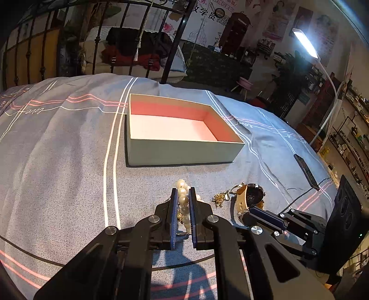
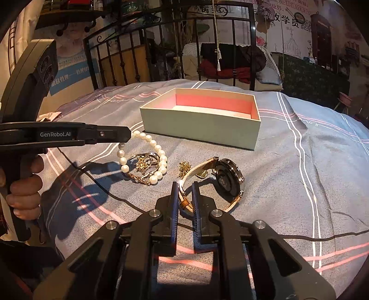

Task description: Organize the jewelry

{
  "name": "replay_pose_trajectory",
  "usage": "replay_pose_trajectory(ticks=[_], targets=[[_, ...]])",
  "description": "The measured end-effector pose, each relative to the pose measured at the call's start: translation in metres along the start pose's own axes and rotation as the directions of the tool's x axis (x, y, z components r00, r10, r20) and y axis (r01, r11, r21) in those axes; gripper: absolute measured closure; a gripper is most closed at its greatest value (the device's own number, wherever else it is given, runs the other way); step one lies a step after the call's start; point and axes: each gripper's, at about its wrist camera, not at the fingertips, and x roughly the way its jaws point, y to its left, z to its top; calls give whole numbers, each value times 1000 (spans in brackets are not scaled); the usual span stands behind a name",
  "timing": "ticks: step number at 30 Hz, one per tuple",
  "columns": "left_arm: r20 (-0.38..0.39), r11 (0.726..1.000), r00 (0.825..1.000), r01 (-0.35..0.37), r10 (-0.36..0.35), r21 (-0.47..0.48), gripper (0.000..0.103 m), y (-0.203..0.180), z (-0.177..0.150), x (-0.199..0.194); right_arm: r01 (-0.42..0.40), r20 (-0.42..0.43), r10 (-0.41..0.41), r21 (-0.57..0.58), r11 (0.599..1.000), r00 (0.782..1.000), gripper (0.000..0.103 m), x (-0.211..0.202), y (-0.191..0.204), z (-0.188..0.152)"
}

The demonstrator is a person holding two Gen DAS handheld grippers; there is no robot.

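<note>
My left gripper (image 1: pixel 183 192) is shut on a white pearl bracelet (image 1: pixel 183 200). In the right wrist view the left gripper (image 2: pixel 131 135) pinches one end of the pearl bracelet (image 2: pixel 159 148), and the rest of the loop droops onto the bedspread over a tangle of gold chains (image 2: pixel 143 164). My right gripper (image 2: pixel 185 185) is shut on the tan strap of a wristwatch (image 2: pixel 227 180) that lies on its side with its dark face up. A small gold piece (image 2: pixel 184 167) lies beside the strap. An open box (image 2: pixel 200 120) with a pink inside stands behind them with nothing in it.
Everything lies on a grey-blue bedspread (image 1: pixel 69 161) with white and pink lines. A dark phone (image 1: pixel 306 172) with a cable lies at the right. A lit lamp (image 1: pixel 305 43) leans over the bed. A black metal bed frame (image 2: pixel 230 20) stands behind the box. A person's hand (image 2: pixel 23 191) holds the left gripper's handle.
</note>
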Motion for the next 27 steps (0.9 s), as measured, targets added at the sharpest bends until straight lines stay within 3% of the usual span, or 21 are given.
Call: replay_pose_trajectory(ticks=[16,17,20,23,27], targets=[[99,994,993,46,-56,99,94,-32,35,-25,-64,85,58,62,996,995,93,-22,-14,16],[102,994,993,46,-57,101,94,-33,37,-25,-70,91,64,63,996,994,100,-23,-15,17],[107,994,993,46,-57,102,94,-33,40,-26,-87,105,78,83,993,991,102,-27,-18,23],[108,994,992,48,-58,97,94,-32,40,-26,-87,72,82,77,993,994,102,-22,-20,28],[110,994,992,53,-63,93,94,-31,40,-27,-62,97,53,91,994,994,102,-29,-25,27]])
